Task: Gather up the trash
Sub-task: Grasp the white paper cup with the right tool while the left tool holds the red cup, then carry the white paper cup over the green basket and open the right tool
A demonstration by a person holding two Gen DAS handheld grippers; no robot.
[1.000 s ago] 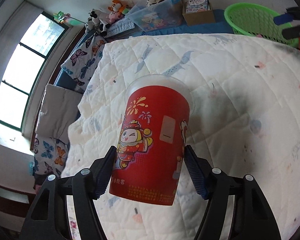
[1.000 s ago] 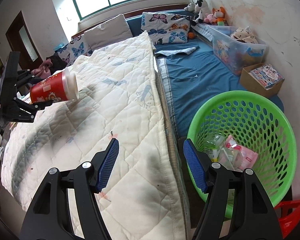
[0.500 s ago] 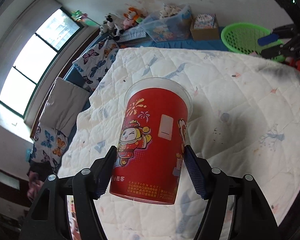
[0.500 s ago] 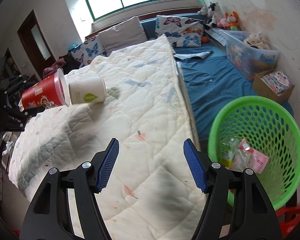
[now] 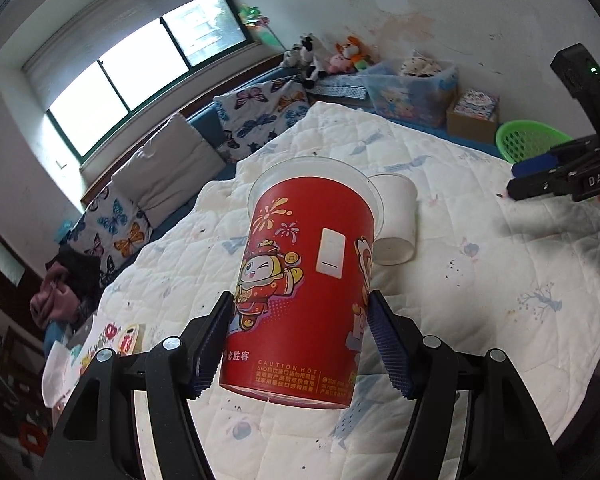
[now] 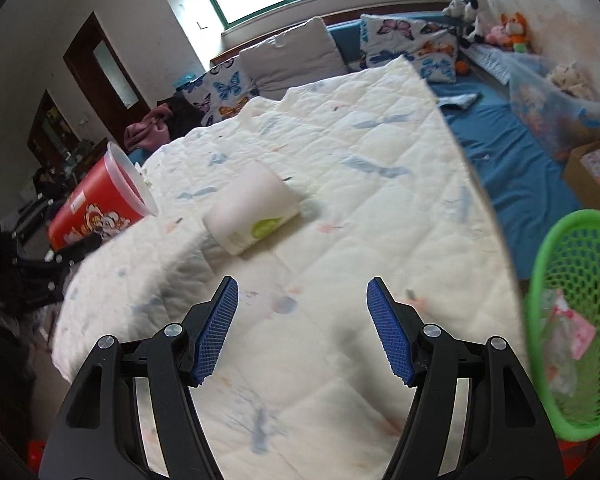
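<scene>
Red cup: a red paper cup [image 5: 304, 292] printed with a cartoon figure and capped by a clear lid, held tilted above the bed with its lid end pointing away from the left wrist camera.
Left gripper: the left gripper [image 5: 300, 344] is clamped on the red cup's lower half, a blue ribbed pad pressing each side.
White cup: a white paper cup [image 6: 256, 214] with a green leaf mark lies on its side on the quilt [image 6: 340, 184], just beyond the red cup and not touching it as far as the views show.
Right gripper: the right gripper [image 6: 302, 328] hovers over the quilt with its jaws apart and nothing between them; the white cup sits ahead of it.
Basket: a green plastic basket [image 6: 540, 280] stands at the bed's edge to the right, wrappers already in its bottom.
Step in hand: by my reading, one cup is picked up and the second is being lined up.
Next move: probably the right jaws must straddle the white cup's round body across its width, since it could roll on the soft quilt, then both cups go to the basket.
</scene>
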